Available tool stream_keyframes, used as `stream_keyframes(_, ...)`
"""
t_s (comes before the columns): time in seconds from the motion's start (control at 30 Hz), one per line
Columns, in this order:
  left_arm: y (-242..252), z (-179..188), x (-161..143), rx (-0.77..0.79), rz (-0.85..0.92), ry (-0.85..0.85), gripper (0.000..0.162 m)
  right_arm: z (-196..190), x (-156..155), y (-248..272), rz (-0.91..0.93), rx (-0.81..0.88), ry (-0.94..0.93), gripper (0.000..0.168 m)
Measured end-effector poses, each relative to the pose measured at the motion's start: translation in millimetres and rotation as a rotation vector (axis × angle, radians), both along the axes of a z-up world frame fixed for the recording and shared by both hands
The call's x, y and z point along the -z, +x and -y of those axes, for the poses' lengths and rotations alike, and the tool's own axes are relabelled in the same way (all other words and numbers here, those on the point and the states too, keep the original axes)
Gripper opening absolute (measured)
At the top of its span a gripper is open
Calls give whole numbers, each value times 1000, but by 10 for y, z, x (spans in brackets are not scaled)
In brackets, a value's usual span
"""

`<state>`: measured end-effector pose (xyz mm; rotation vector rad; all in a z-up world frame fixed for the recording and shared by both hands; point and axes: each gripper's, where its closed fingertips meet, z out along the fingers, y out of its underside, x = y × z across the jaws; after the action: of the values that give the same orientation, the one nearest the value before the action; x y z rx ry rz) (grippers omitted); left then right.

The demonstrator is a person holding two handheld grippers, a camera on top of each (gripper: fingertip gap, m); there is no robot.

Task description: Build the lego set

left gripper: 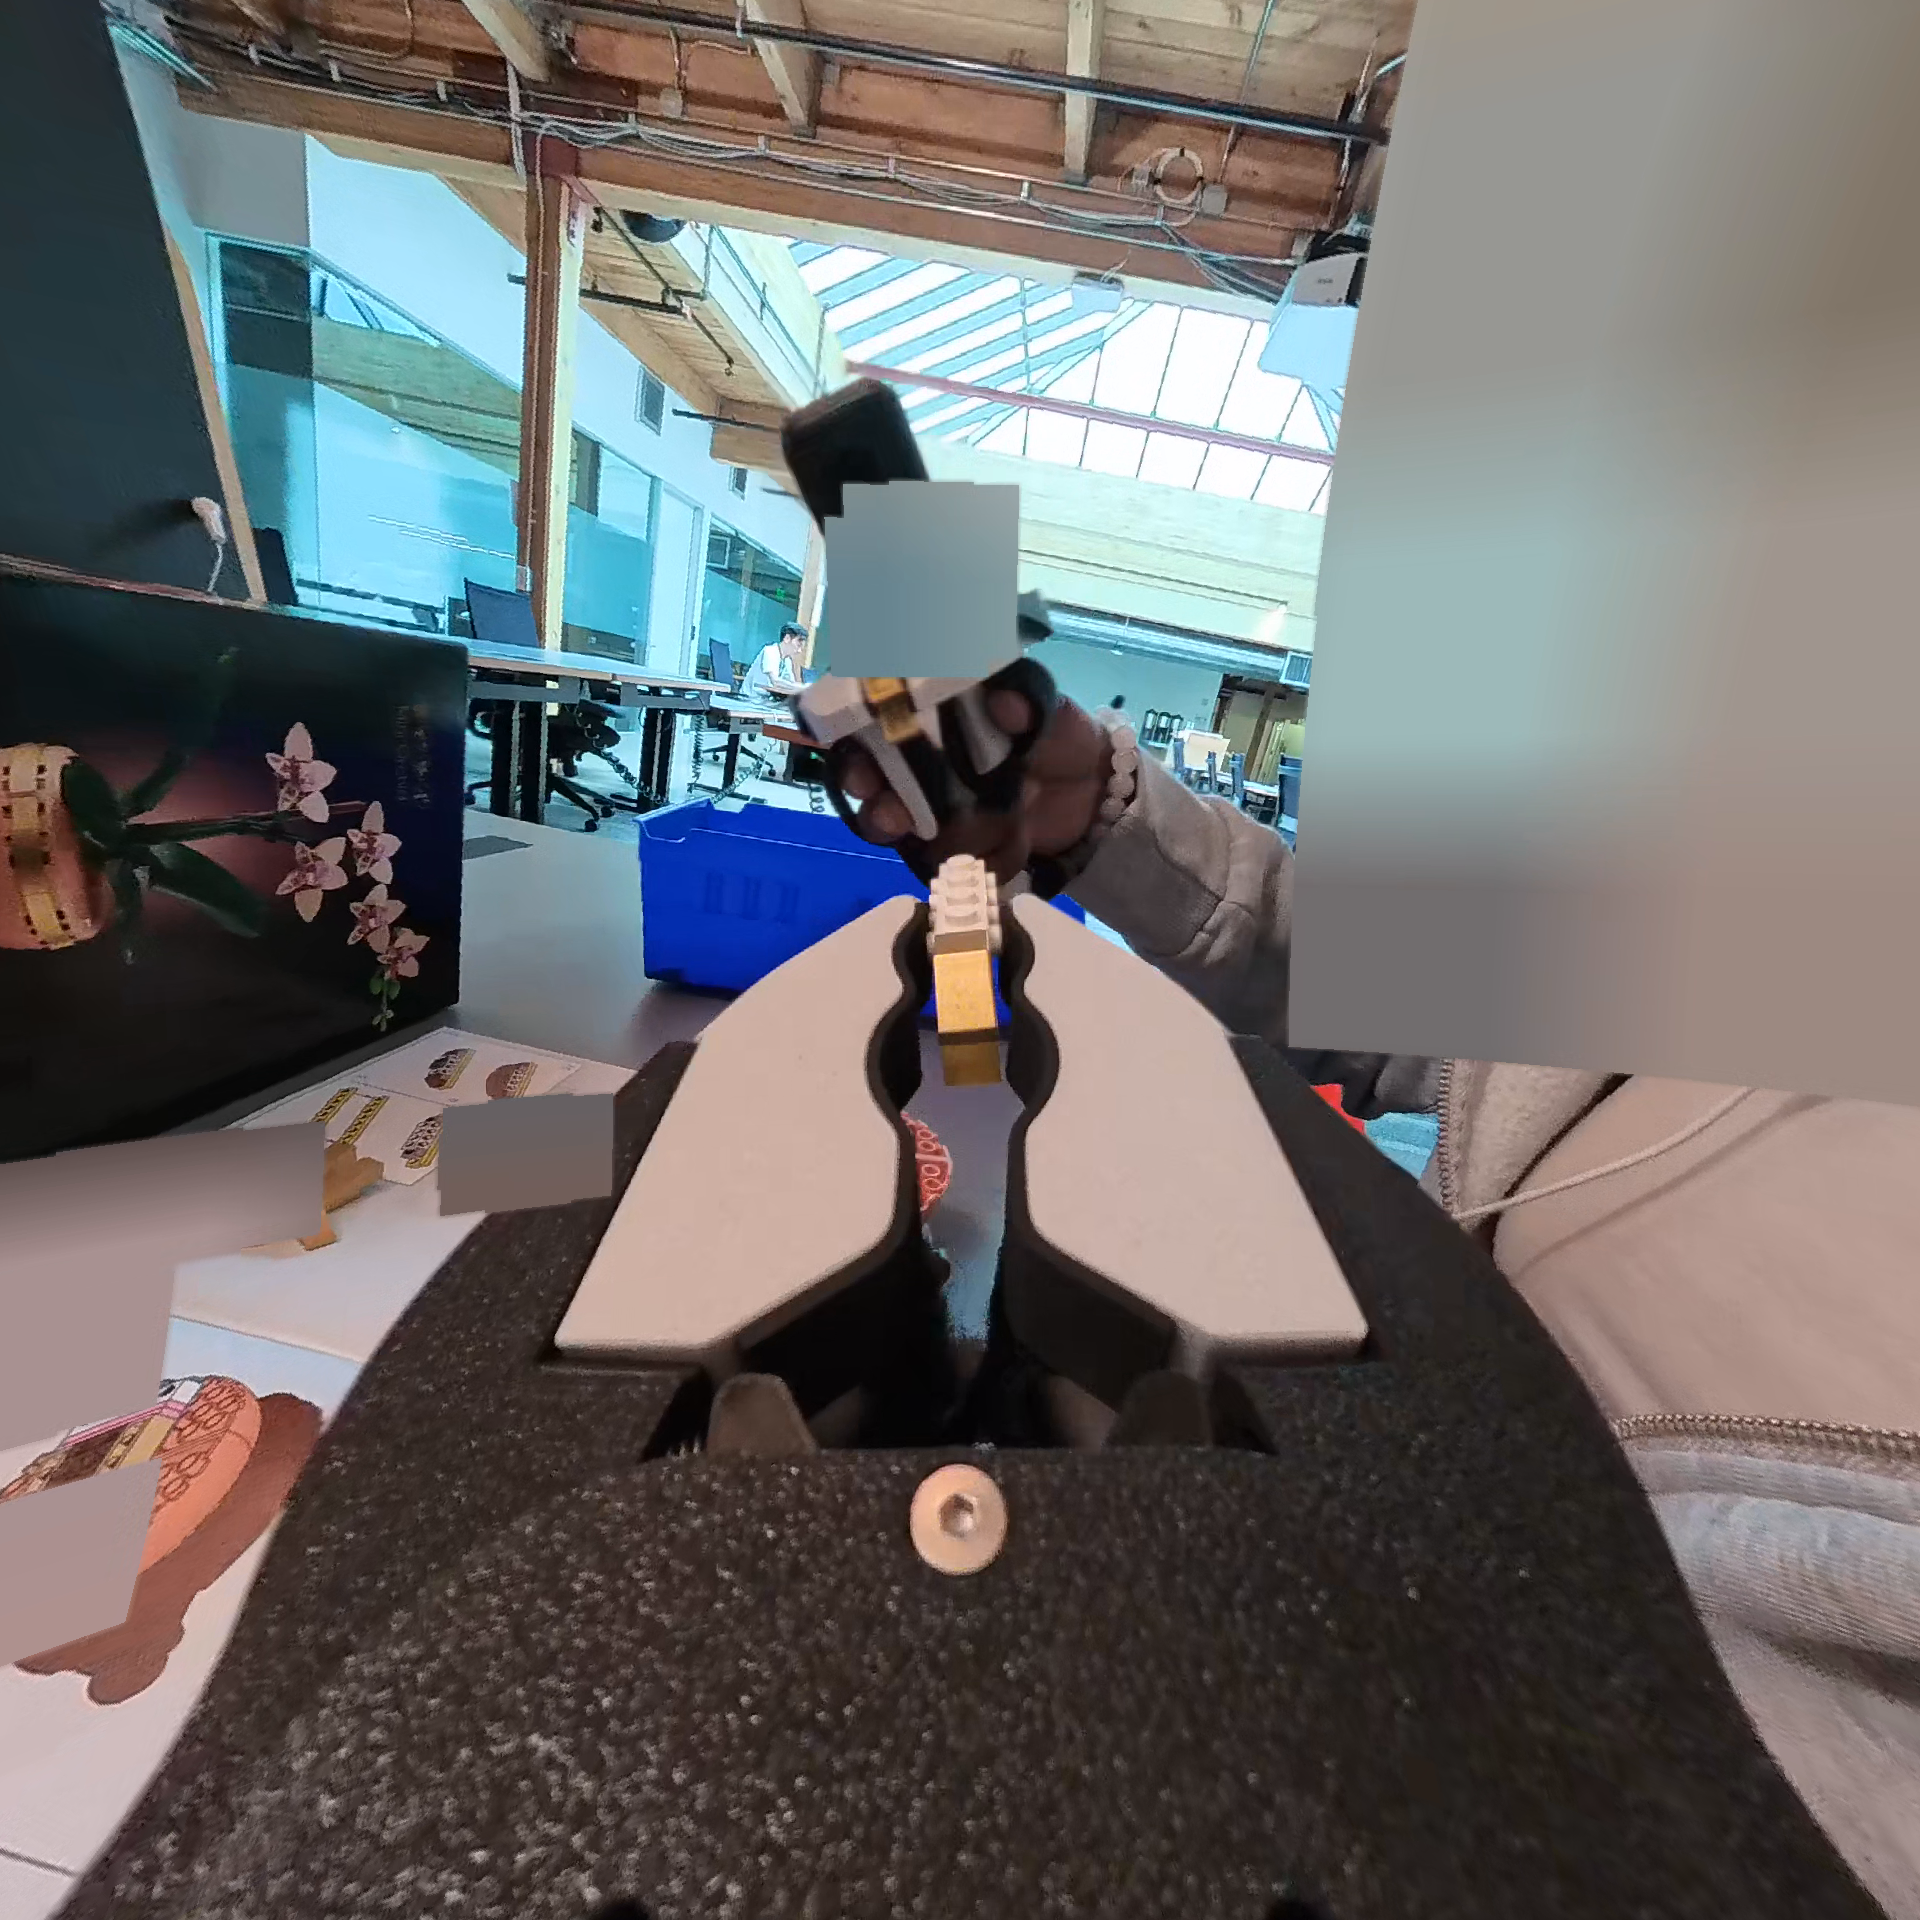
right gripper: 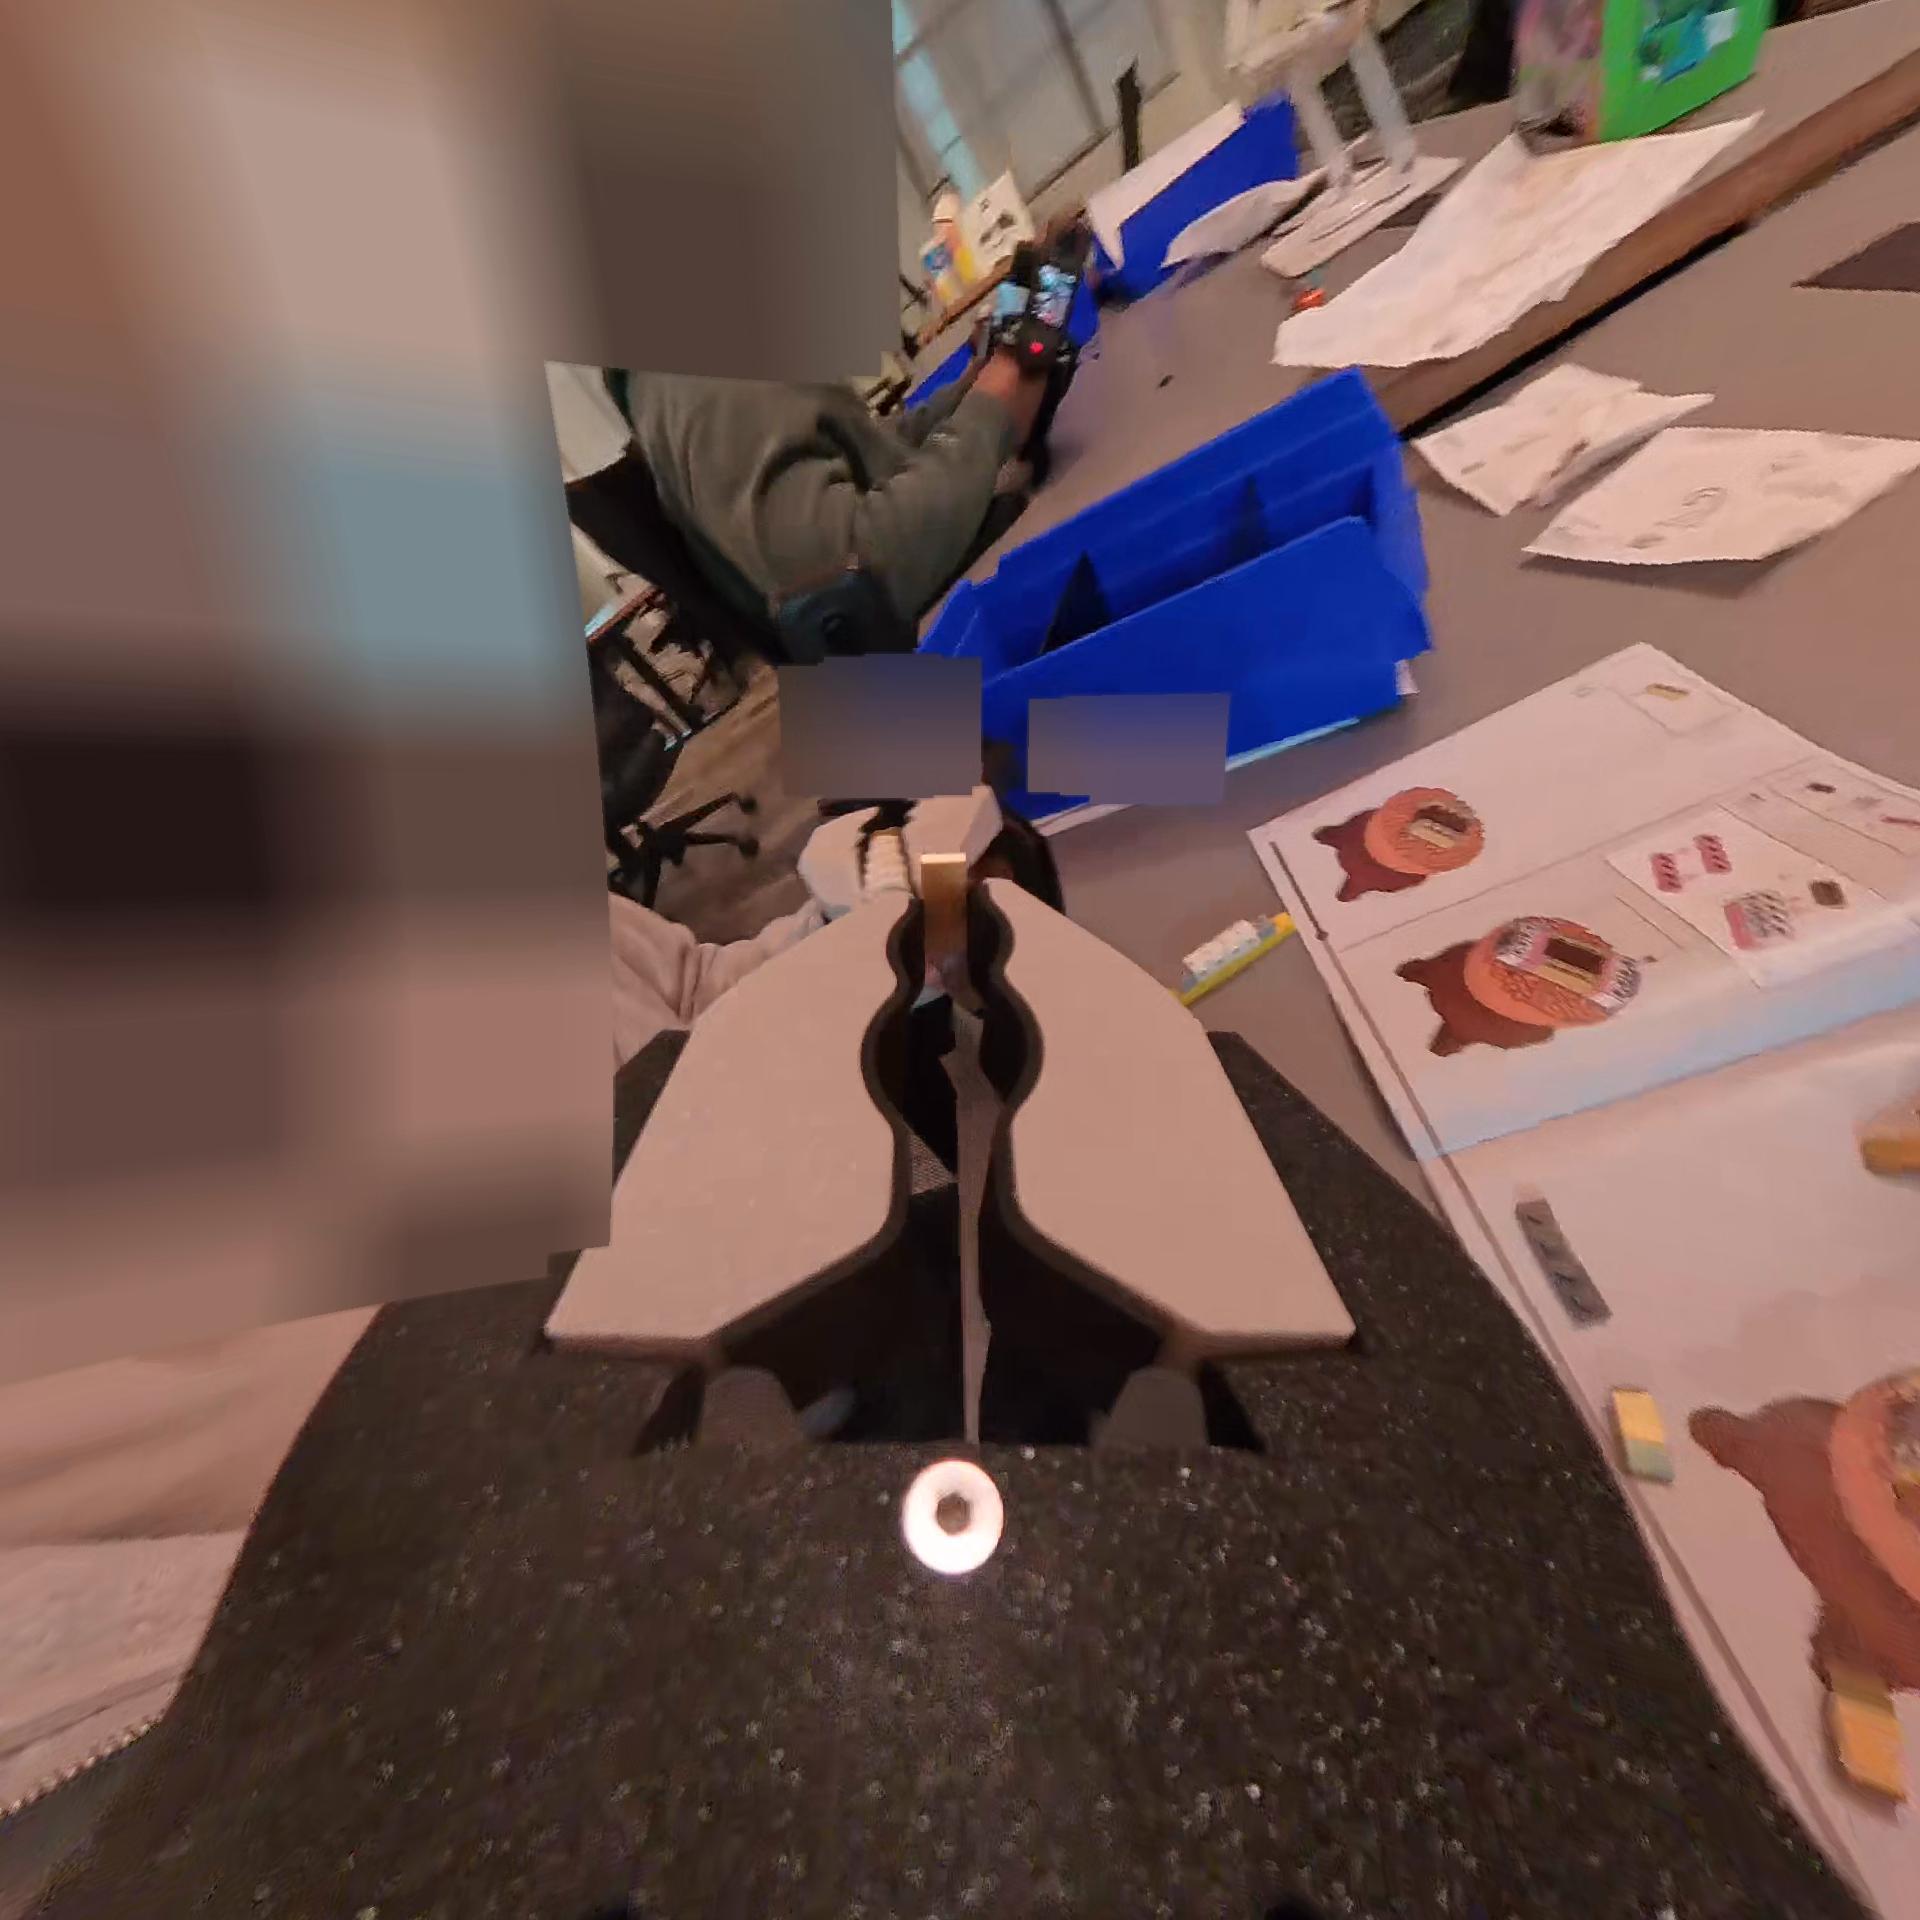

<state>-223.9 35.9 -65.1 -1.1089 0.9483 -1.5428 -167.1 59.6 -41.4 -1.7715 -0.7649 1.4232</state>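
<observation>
Our left gripper (left gripper: 964, 971) clamps a gold-and-white brick stack (left gripper: 968, 961) at frame centre — our right gripper (right gripper: 943, 935) pinches a thin gold piece (right gripper: 942, 899), blue bin (right gripper: 1226, 592) beyond.

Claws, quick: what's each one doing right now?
Left claw: closed on a gold and white brick piece.
Right claw: closed on a thin gold piece.

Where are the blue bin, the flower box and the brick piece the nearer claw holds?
blue bin (left gripper: 748, 904): left wrist view, front wall.
flower box (left gripper: 239, 831): left wrist view, printed front.
brick piece (left gripper: 968, 997): left wrist view, gold block.
</observation>
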Motion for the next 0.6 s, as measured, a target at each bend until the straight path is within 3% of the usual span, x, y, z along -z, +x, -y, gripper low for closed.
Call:
stream_keyframes(0.23, 18, -41, 109, -5, -36, -4, 11, -410, 606, 515, 322, 147, -19, 7)
stream_keyframes(0.43, 33, -64, 211, -24, -79, 33, 11, -592, 1568, 1210, 896, 202, -36, 8)
stream_keyframes(0.6, 74, -69, 291, -12, -99, 33, 11, -714, 1952, 1381, 1125, 174, 54, 8)
